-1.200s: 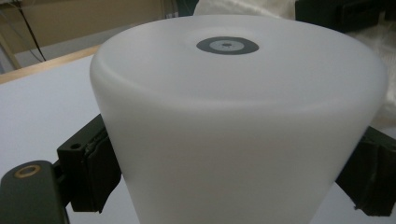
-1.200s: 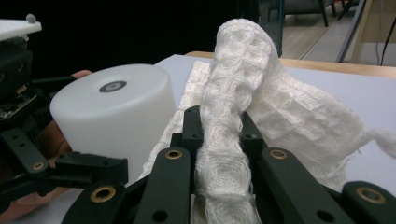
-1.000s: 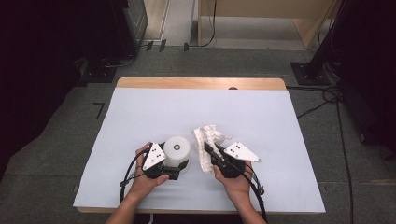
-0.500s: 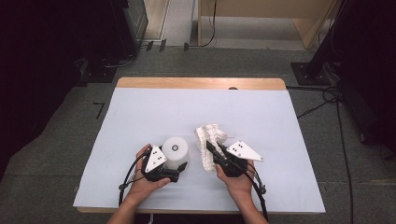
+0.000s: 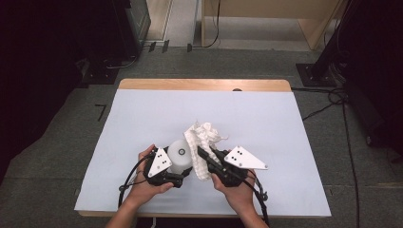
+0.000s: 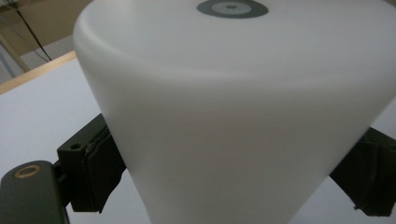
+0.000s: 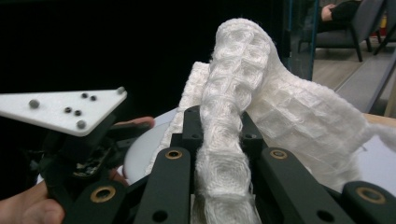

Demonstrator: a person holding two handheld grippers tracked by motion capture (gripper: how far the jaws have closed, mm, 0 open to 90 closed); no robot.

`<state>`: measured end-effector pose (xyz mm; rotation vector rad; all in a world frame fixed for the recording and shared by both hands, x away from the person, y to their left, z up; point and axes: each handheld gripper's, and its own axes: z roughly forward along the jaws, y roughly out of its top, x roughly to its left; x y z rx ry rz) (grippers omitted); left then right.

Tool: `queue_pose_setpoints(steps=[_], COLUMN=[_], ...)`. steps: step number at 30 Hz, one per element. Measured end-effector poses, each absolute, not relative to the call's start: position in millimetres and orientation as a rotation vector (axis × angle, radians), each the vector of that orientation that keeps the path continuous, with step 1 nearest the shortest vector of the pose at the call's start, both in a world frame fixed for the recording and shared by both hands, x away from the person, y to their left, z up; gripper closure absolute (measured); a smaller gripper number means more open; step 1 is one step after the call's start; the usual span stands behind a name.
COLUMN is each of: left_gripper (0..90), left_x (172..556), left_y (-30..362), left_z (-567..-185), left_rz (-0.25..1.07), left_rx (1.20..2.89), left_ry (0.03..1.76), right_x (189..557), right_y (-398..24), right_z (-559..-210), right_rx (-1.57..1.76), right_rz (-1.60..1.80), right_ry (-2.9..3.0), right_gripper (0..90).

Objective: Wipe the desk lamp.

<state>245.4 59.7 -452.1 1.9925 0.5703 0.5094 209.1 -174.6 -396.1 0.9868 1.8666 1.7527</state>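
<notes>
A white, smooth container (image 5: 179, 153), tapered with a small grey disc on its top, stands near the table's front edge. My left gripper (image 5: 180, 164) is shut on it, one pad (image 6: 100, 161) against each side of the container (image 6: 233, 116). Right beside it, my right gripper (image 5: 204, 154) is shut on a crumpled white waffle-weave cloth (image 5: 205, 135) held above the table. In the right gripper view the cloth (image 7: 243, 88) runs up between the jaws of that gripper (image 7: 219, 123) and flops over to the right. The left gripper's white plate (image 7: 70, 109) is at the left there.
A pale sheet (image 5: 142, 114) covers the table, and a wooden strip (image 5: 204, 84) shows along its far edge. Dark equipment stands on the floor at left and right. Cables (image 5: 328, 102) run over the floor at the right.
My right gripper has risen with the cloth, so the cloth now hangs higher beside the container. The left gripper and the container have stayed put.
</notes>
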Motion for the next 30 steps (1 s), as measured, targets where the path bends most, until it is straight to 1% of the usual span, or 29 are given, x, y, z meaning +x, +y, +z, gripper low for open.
queue_pose_setpoints(steps=[5,10,14,24,30], left_gripper=[8.9,8.9,8.9,8.9,8.9], left_x=[240,235,232,236,236], left_y=[50,35,32,39,36], left_z=[-449,-450,-451,-449,-452], left_rz=[0.521,0.562,0.581,0.551,0.559], left_rx=[2.011,2.050,2.058,2.012,2.018], left_ry=[0.559,0.523,0.507,0.513,0.505], right_x=[205,203,203,217,211], right_y=[-163,-155,-149,-171,-160], right_z=[-397,-399,-401,-404,-403], right_rx=[0.946,0.944,0.953,1.117,1.023], right_rz=[1.679,1.632,1.602,1.599,1.656], right_ry=[1.893,1.944,1.980,1.911,1.958], right_gripper=[79.3,79.4,79.5,80.4,80.2])
